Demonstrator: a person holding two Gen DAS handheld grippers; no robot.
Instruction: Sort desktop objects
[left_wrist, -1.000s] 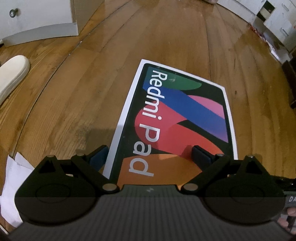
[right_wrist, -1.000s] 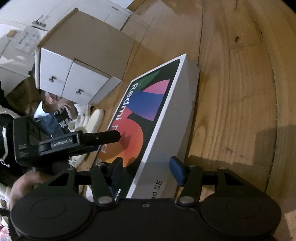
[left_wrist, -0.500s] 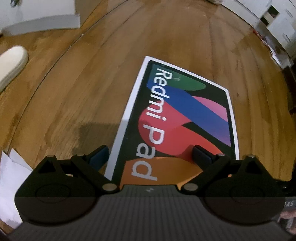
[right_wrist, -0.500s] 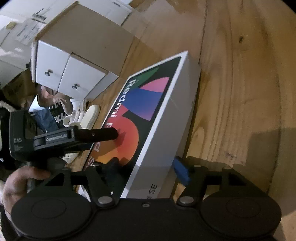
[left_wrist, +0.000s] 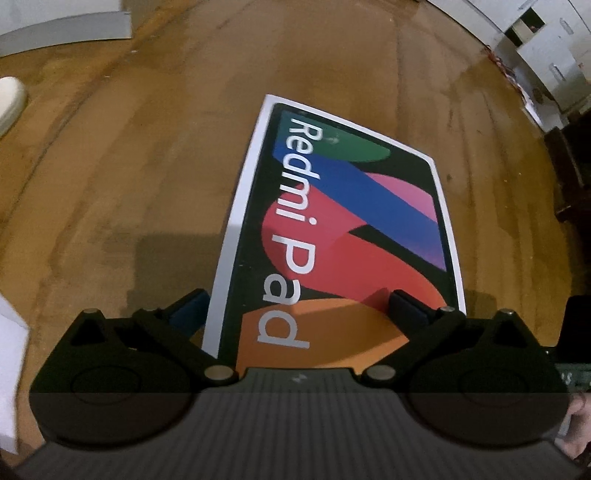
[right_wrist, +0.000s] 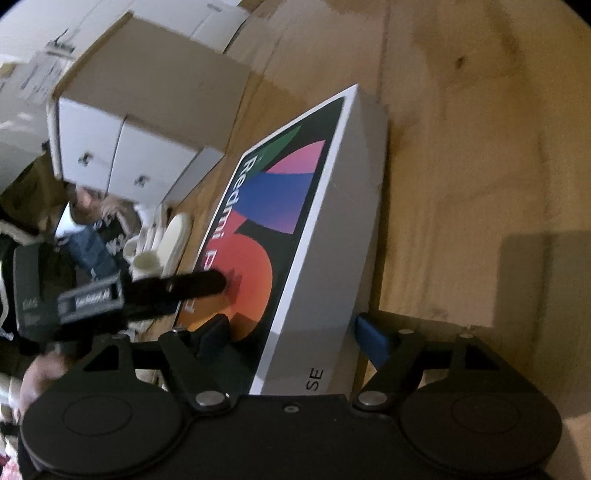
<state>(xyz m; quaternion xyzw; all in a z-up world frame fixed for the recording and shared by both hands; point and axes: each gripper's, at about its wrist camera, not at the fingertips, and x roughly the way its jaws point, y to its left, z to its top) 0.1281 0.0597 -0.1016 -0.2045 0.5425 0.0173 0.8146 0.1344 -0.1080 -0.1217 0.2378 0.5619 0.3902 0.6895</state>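
Note:
A white Redmi Pad box (left_wrist: 343, 229) with a colourful lid lies flat on the wooden table (left_wrist: 129, 184). My left gripper (left_wrist: 297, 308) hangs over the box's near end with its jaws opening. Its left finger is just off the box's left edge and its right finger is above the lid. My right gripper (right_wrist: 295, 334) straddles the near corner of the box (right_wrist: 325, 240), also with its jaws opening. One of its fingers is over the lid and the blue one stands clear of the grey side wall. From the left, a left gripper finger (right_wrist: 199, 286) reaches over the lid.
A small white drawer unit (right_wrist: 122, 147) with a brown top stands beyond the box. Cream rounded objects (right_wrist: 173, 240) lie beside it. White paper (left_wrist: 11, 369) sits at the table's near left. White cabinets (left_wrist: 546, 48) line the far right. A person's hand (right_wrist: 37, 376) holds the left gripper.
The right gripper's jaws have spread apart and let go of the box's corner. The left gripper has tipped a little and its jaws stand slightly wider. The box has stayed put.

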